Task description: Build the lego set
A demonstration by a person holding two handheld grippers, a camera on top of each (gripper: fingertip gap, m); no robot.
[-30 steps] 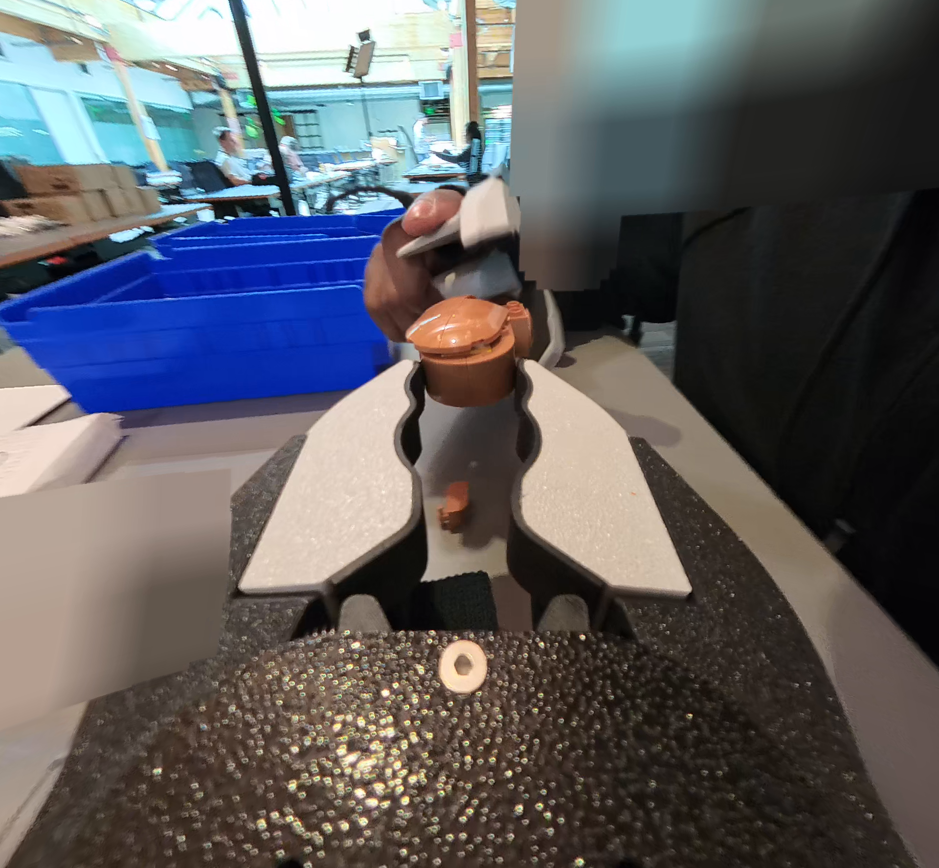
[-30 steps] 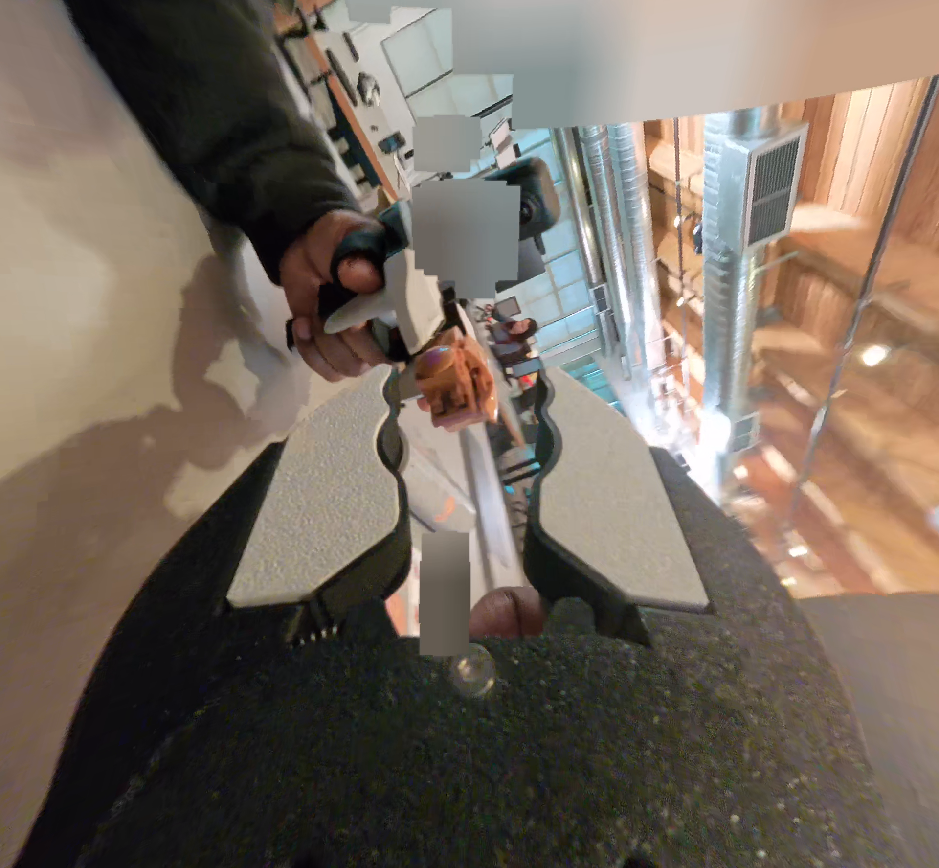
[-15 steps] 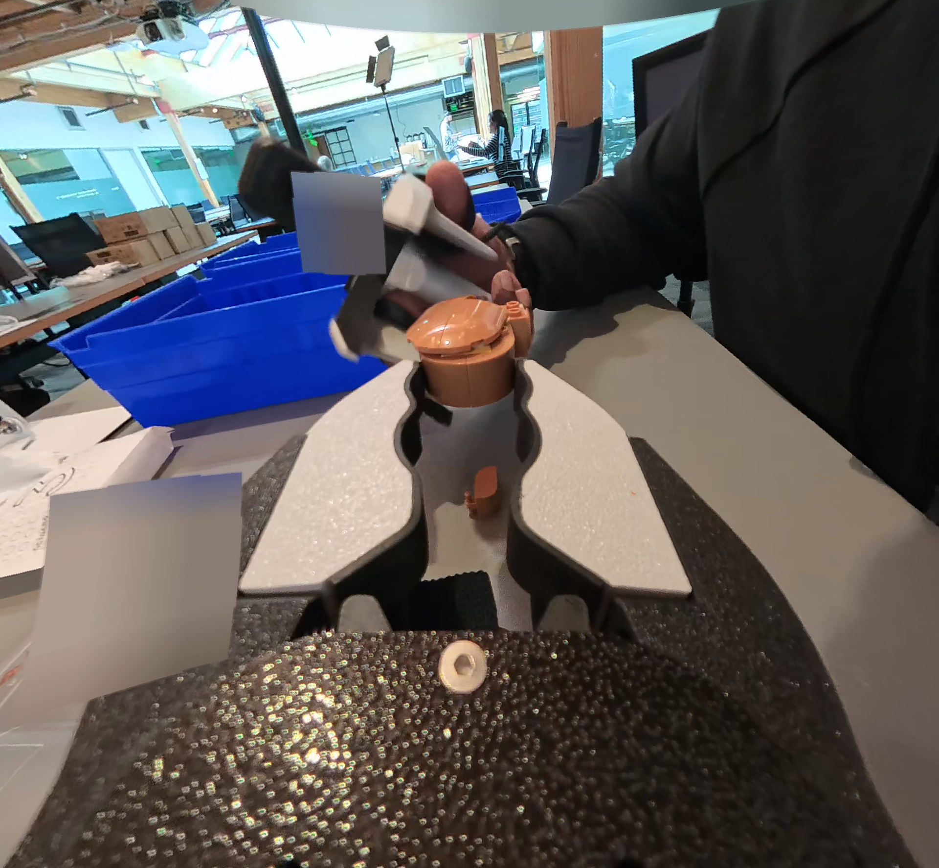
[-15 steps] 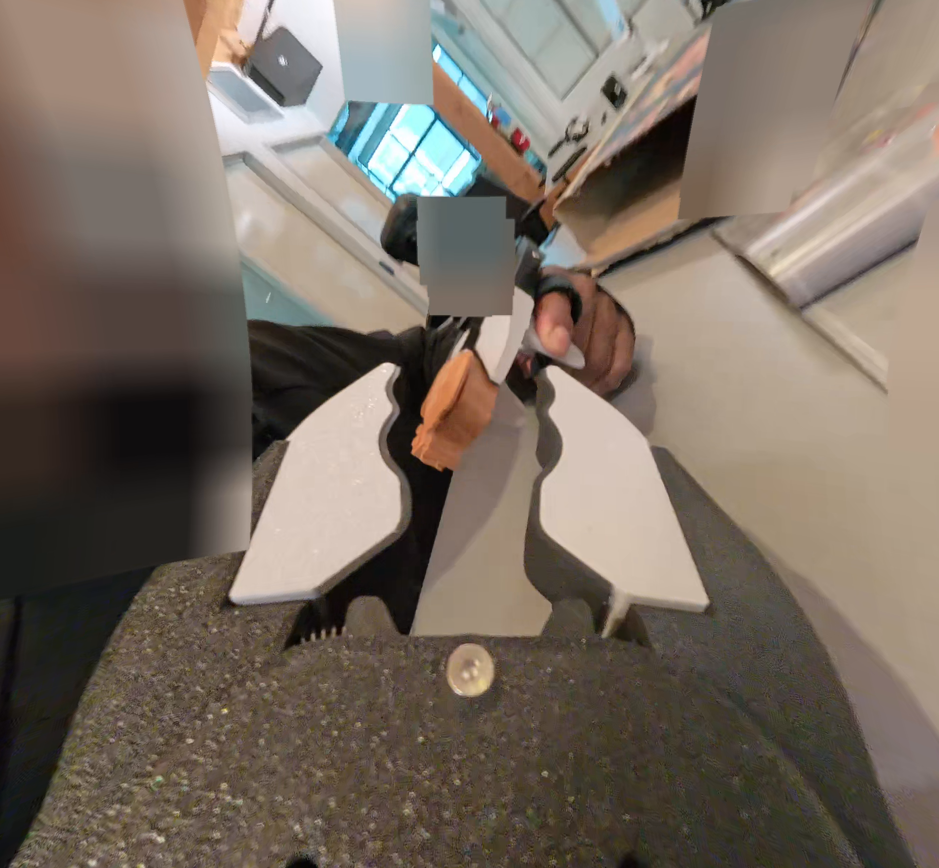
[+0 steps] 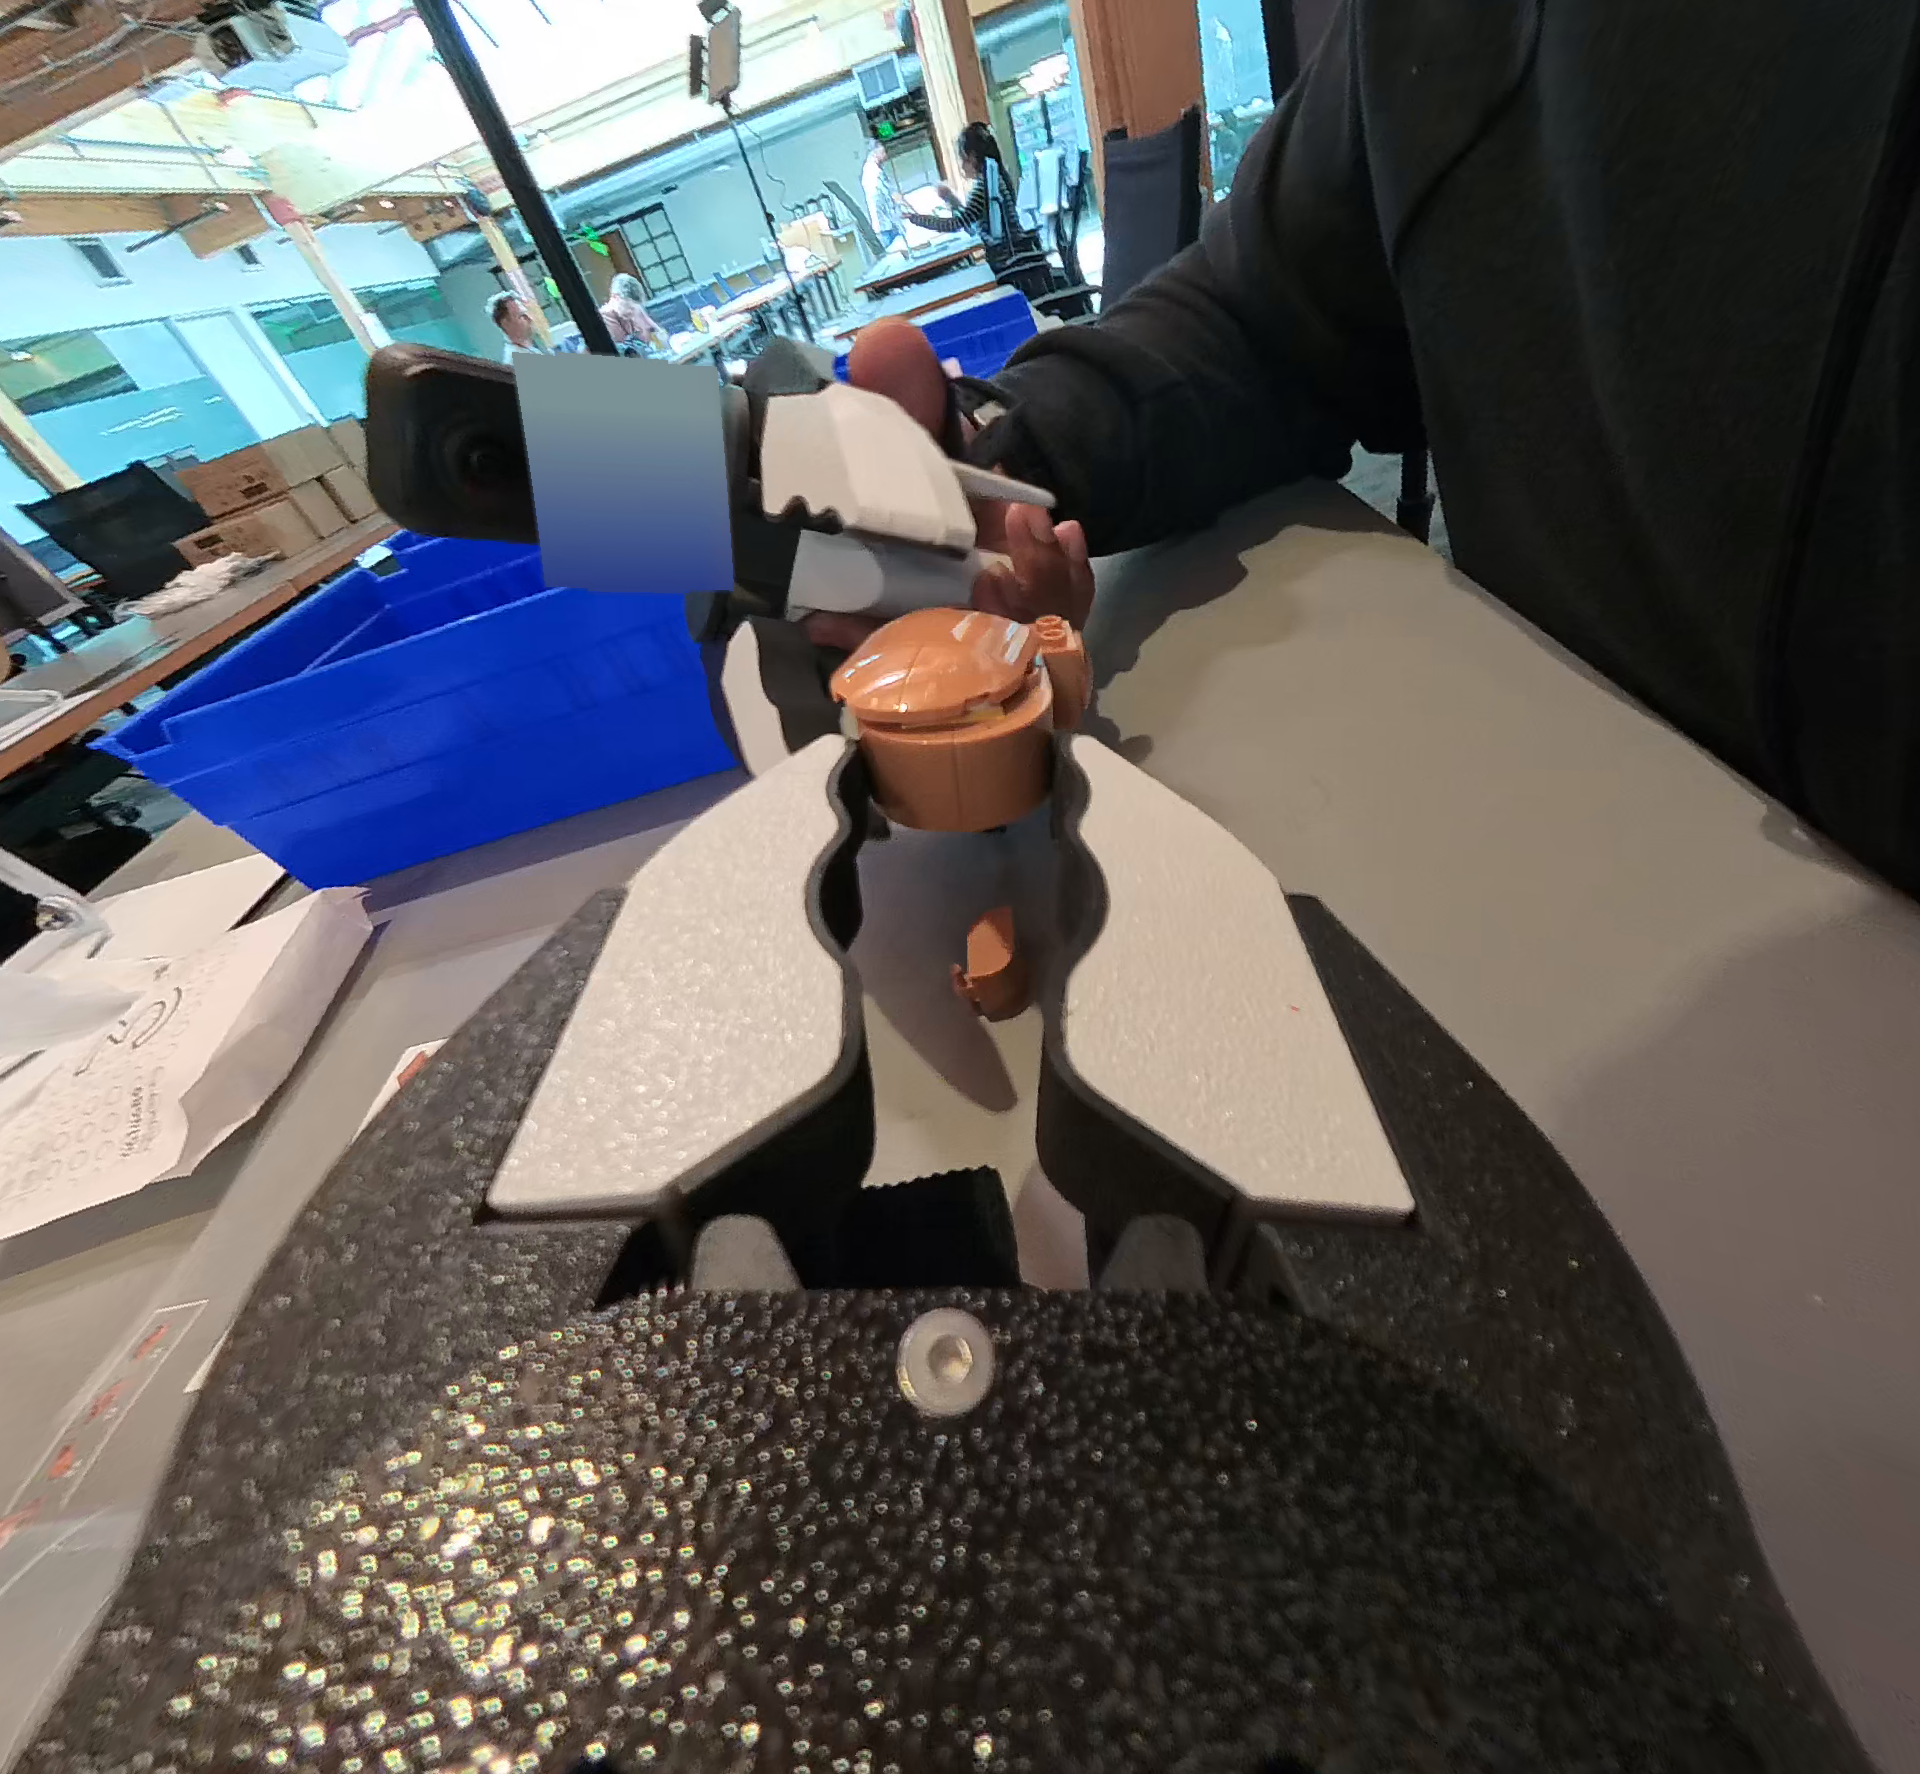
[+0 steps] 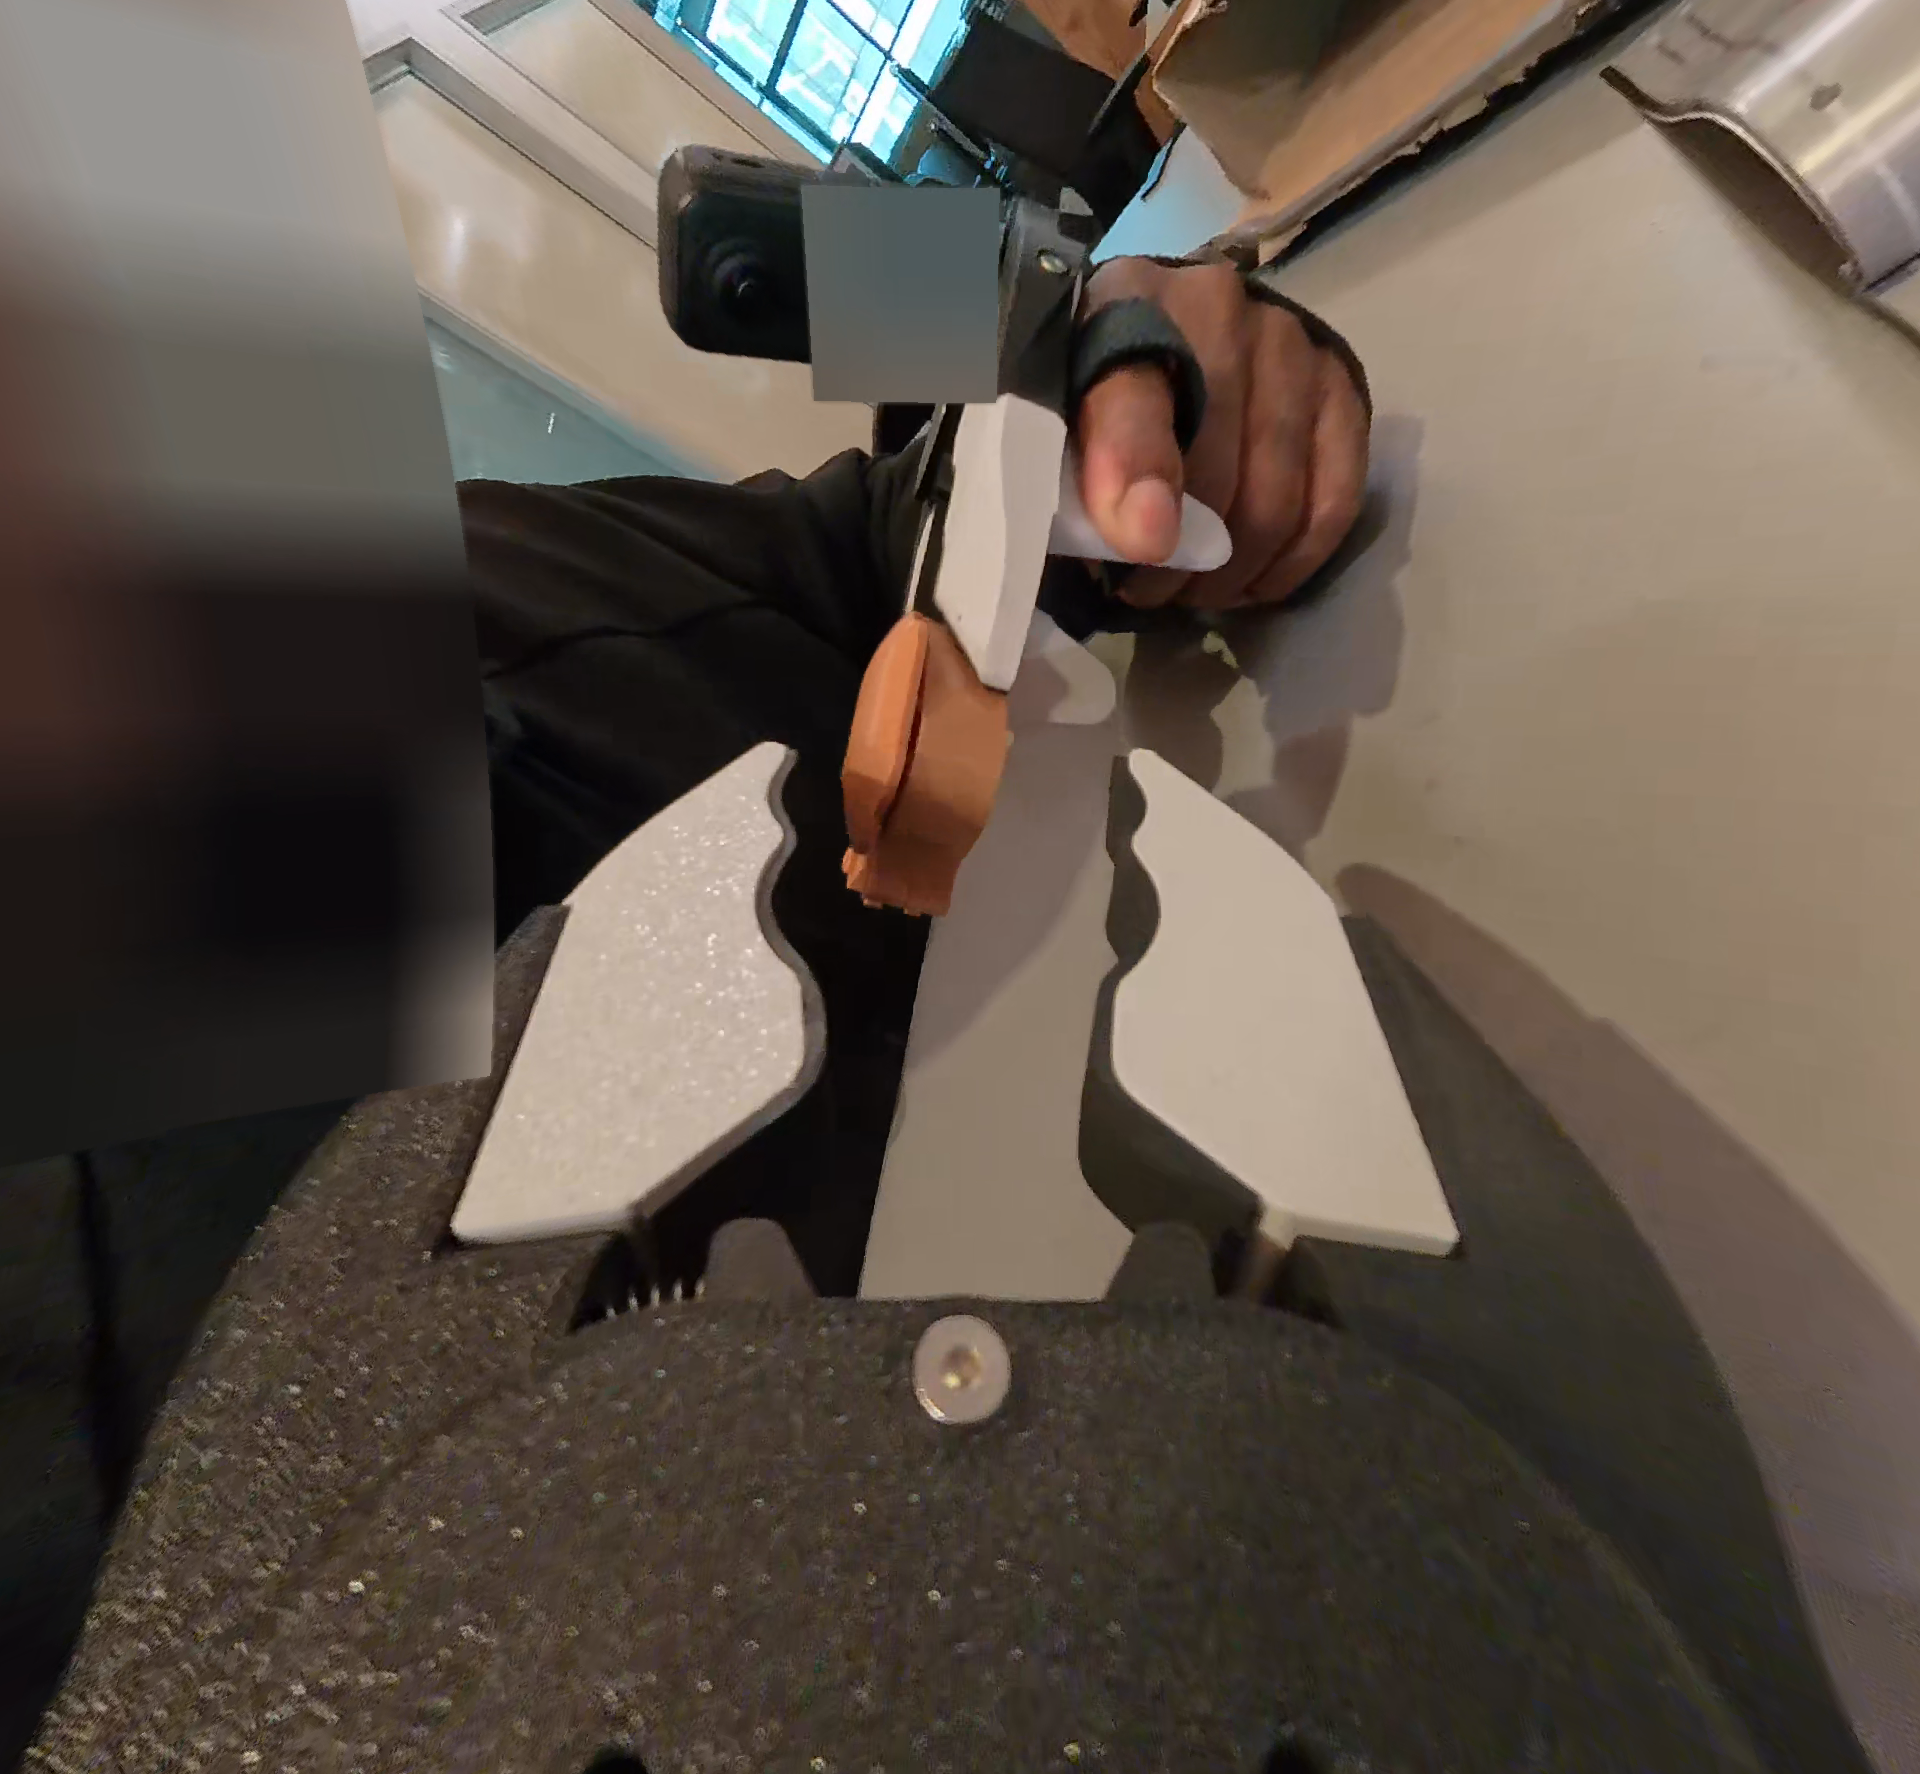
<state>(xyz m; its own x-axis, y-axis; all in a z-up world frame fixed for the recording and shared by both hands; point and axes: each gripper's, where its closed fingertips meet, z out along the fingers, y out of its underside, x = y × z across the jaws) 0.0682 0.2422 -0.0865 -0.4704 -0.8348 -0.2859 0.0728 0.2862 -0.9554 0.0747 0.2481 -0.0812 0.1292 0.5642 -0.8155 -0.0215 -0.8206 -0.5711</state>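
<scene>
Brown round brick assembly [image 5: 956, 737], domed lid on top, is held above the grey table [image 5: 1455, 789], pinched at the tips of the left gripper [image 5: 951, 768], both pads pressed to its cylindrical body. Right gripper [image 6: 951, 779]: jaws spread, nothing between the pads; the assembly sits just beyond its tips. Small brown piece [image 5: 992, 971] lies on the table below. Blue bins [image 5: 416, 716] far left; white papers [image 5: 156, 1049] near left.

left gripper [image 5: 954, 768]: jaws clamped | right gripper [image 6: 951, 768]: jaws apart, bare
</scene>
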